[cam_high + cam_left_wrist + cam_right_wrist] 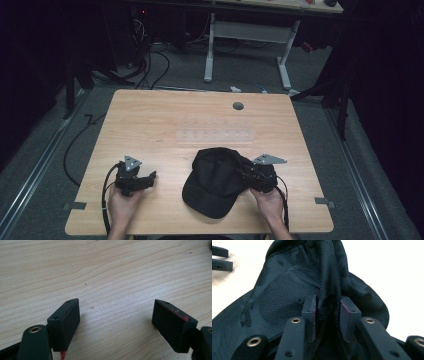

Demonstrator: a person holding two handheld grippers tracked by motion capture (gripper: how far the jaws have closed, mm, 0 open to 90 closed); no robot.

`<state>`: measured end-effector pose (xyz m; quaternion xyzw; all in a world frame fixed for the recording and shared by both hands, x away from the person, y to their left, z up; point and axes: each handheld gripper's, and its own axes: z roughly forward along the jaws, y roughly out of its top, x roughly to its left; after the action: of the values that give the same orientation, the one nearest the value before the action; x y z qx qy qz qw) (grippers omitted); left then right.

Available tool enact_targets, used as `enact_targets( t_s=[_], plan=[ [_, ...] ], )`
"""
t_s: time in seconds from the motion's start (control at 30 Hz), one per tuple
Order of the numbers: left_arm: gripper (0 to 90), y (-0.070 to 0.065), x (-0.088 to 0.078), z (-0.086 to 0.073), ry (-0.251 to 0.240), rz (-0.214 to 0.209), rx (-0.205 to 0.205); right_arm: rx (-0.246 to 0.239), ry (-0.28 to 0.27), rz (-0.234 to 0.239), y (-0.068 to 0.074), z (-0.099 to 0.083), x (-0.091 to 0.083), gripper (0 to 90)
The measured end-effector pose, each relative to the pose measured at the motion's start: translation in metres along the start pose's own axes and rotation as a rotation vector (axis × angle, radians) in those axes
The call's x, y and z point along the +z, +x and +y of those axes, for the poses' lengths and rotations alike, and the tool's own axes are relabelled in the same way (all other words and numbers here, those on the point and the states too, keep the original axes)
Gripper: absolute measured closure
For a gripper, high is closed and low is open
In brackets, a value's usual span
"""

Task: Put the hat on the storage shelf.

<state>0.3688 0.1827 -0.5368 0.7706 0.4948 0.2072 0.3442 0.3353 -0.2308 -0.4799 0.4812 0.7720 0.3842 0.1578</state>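
While right tongs (327,315) pinch cap (216,180), left tongs (116,325) gape.

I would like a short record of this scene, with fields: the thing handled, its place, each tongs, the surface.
thing: black cap
place: near edge of table, brim toward the person
right tongs: pinching a fold of the cap's crown
left tongs: open, nothing between the jaws, over bare wood left of the cap
hands: one on each tongs, at the near edge
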Motion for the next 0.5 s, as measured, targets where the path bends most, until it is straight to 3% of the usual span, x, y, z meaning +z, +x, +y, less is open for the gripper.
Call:
enact_targets(
  t_s=[0.5],
  plan=[
    [22.9, -0.0002, 0.0001, 0.0001, 0.0, 0.002, 0.001, 0.018, -0.006, 0.008, -0.0023, 0.0004, 0.0016, 83.8]
  ],
)
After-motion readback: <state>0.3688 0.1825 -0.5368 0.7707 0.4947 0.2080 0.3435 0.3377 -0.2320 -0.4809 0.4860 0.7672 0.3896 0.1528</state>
